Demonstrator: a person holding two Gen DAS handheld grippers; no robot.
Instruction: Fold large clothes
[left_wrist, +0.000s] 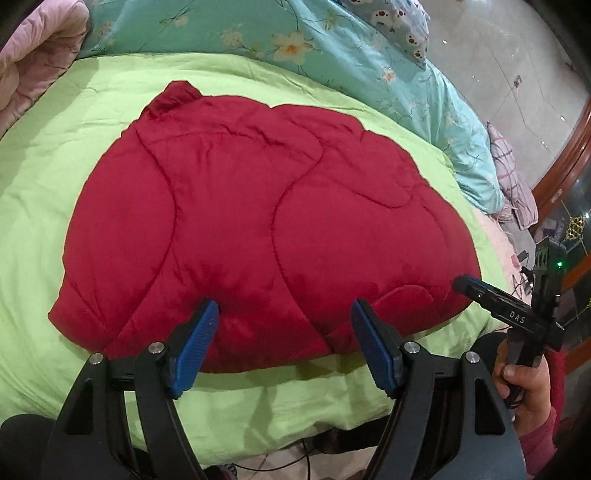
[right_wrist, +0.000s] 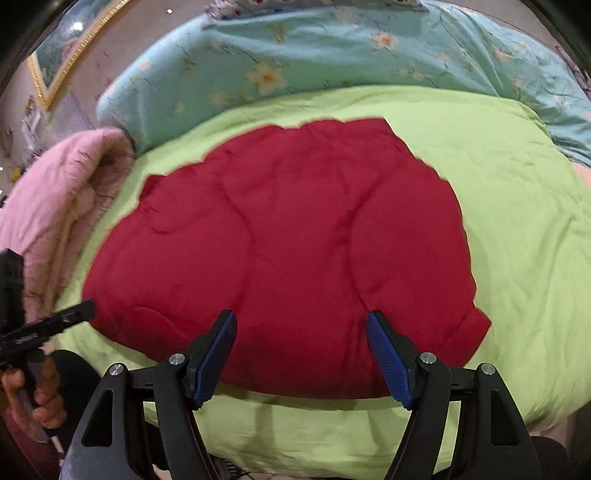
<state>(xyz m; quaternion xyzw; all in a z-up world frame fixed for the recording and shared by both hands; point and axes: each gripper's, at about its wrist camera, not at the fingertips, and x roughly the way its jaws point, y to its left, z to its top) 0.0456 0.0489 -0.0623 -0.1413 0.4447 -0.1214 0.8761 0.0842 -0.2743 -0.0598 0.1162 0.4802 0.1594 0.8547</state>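
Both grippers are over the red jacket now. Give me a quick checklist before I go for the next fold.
1. Left gripper open, nothing between its pads: ok.
2. Right gripper open and empty: ok.
3. Red padded jacket lying flat on the green quilt: ok.
4. Sleeves already tucked in: cannot tell, only a smooth quilted face shows.
5. Collar at the far end, hem nearest the grippers: ok.
6. Pink blanket and floral quilt lie off the jacket: ok.
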